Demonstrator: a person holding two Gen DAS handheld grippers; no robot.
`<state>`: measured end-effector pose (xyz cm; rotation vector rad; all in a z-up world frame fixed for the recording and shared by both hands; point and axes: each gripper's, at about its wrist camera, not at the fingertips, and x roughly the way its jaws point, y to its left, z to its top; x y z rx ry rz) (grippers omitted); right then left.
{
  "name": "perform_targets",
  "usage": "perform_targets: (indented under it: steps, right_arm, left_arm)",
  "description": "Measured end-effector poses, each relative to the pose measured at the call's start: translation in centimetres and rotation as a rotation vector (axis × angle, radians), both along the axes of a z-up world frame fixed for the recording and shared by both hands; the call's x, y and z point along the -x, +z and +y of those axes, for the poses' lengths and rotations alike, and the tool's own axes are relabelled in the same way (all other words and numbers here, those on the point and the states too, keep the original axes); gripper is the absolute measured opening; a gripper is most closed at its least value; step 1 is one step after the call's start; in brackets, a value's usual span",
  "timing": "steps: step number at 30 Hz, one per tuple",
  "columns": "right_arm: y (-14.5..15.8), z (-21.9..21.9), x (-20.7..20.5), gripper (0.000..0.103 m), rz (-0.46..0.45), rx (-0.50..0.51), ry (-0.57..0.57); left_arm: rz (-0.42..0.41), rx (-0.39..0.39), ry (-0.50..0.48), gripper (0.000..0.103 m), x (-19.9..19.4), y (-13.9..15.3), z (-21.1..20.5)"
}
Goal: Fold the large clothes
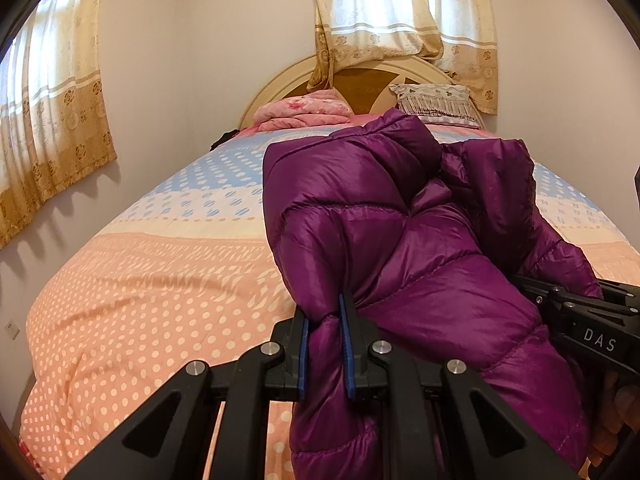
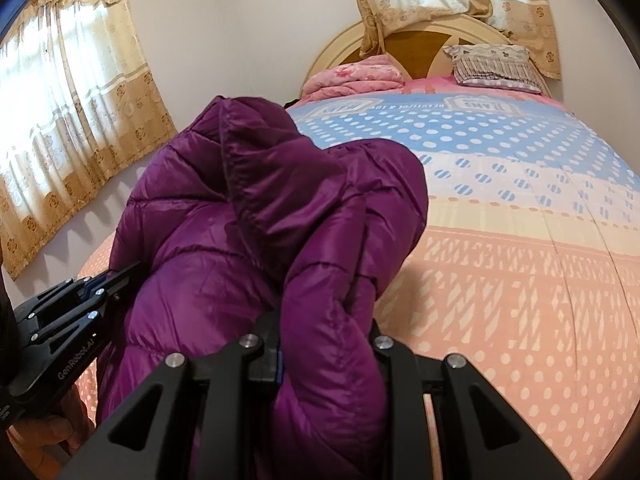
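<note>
The bed (image 1: 132, 280) fills the space ahead of both sets of jaws. Its cover carries bands of orange, cream and blue with pale dots. A rounded headboard (image 1: 280, 80) stands at the far end, under a hanging curtain (image 1: 400, 20). A second curtain (image 1: 52, 120) covers the wall to the left of the jaws.

The purple padded jacket (image 1: 400, 240) is held up above the bed, bunched between the two grippers. In the left wrist view it rises from the jaws and spreads up and to the right. In the right wrist view it rises from the jaws and spreads up and to the left.

A folded pink blanket (image 1: 304, 114) and a patterned pillow (image 1: 438, 104) lie at the head of the bed, well beyond the jacket.

The left gripper (image 1: 327, 344) is clenched on a fold of the jacket; fabric is pinched between its blue pads (image 1: 350, 352). The right gripper (image 2: 326, 344) is also clamped on the jacket, with cloth bulging out between its jaws.
</note>
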<state>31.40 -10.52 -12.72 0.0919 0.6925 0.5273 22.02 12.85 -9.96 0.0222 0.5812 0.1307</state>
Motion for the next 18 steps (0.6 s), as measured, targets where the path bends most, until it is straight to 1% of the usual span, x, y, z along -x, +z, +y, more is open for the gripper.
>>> perform_targets:
  steps: [14,18]
  right_arm:
    - [-0.9,1.4,-0.6,0.025,0.025,0.02,0.033]
    - [-1.2,1.5,-0.9,0.025,0.034,0.025,0.032]
  left_arm:
    - [0.026,0.027,0.034,0.014,-0.2,-1.6,2.5]
    - [0.035,0.021,0.038,0.014,-0.5,-2.3,2.8]
